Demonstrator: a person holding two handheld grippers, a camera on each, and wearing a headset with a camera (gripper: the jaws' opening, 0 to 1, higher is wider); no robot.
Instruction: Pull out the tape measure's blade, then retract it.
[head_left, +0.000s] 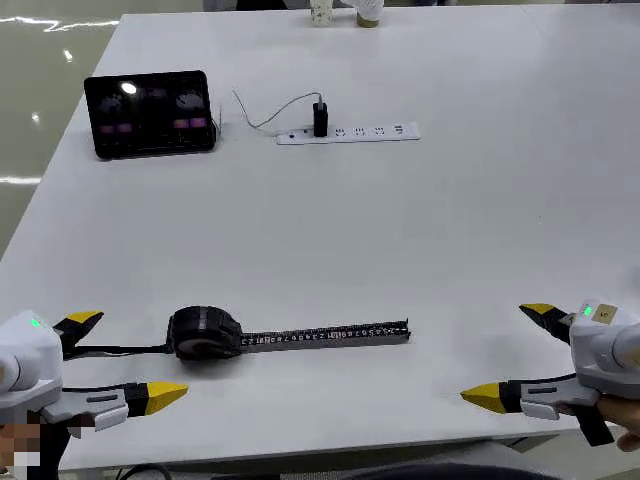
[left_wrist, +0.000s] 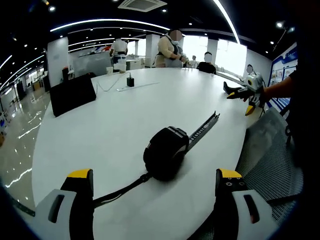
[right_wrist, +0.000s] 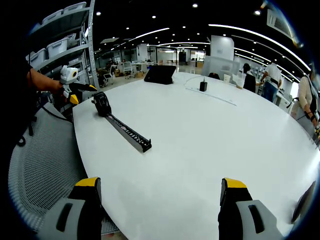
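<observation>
Left gripper (head_left: 138, 355) and right gripper (head_left: 497, 352) hover empty, jaws apart; the blade (head_left: 330, 335) of the tape measure (head_left: 203, 333) lies out toward 3 o'clock, so the next move seems to be gripping its body to retract it.

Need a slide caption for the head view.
Tape measure lies on white table, blade extended, between open left gripper and open right gripper.

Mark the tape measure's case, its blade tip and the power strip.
tape measure case (head_left: 204, 333), head view, housing top.
blade tip (head_left: 404, 330), head view, end hook.
power strip (head_left: 370, 132), head view, bare middle.
</observation>
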